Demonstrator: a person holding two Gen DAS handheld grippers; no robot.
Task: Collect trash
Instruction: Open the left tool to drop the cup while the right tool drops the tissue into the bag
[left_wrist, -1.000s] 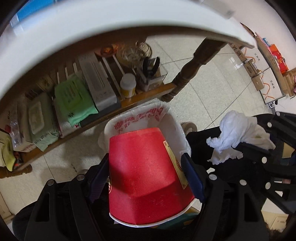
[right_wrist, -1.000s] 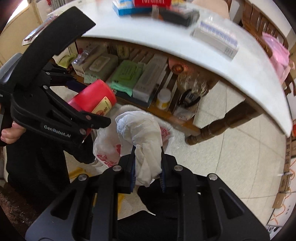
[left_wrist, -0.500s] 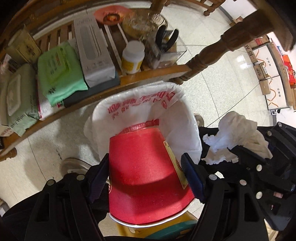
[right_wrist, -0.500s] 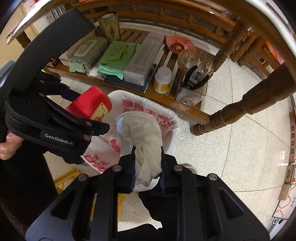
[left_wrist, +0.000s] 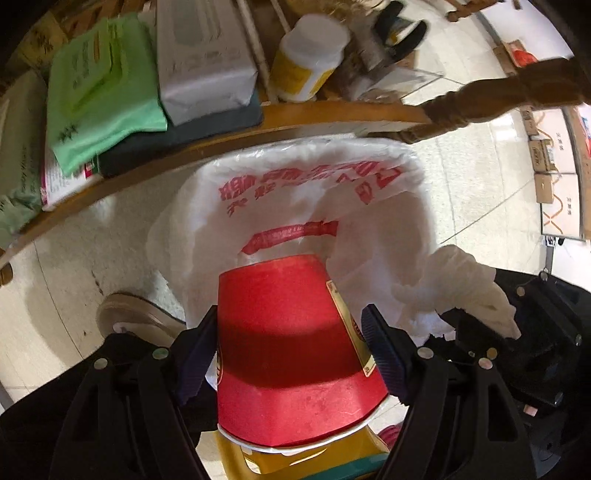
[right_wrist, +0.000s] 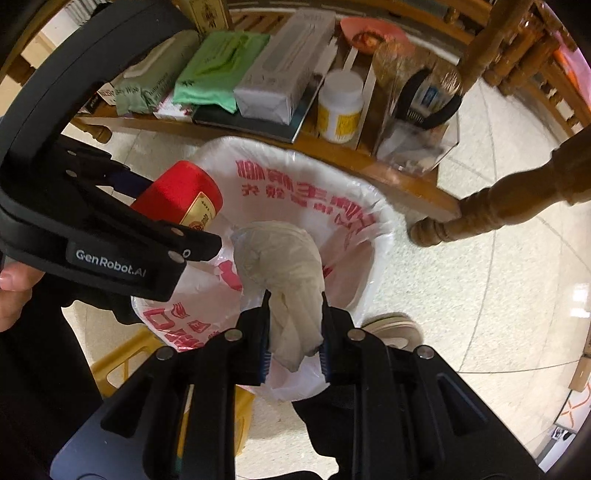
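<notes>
A: Big white bin bag with red print, mouth wide open on the floor beside the wooden shelf. I can't make out anything lying inside it.

B: Left hand-held gripper is clamped on the red paper cup, held over the bag's near rim.

A: And the right hand-held gripper is pinched tight on a crumpled white tissue, above the opening.

B: On the shelf, a small white bottle.
</notes>
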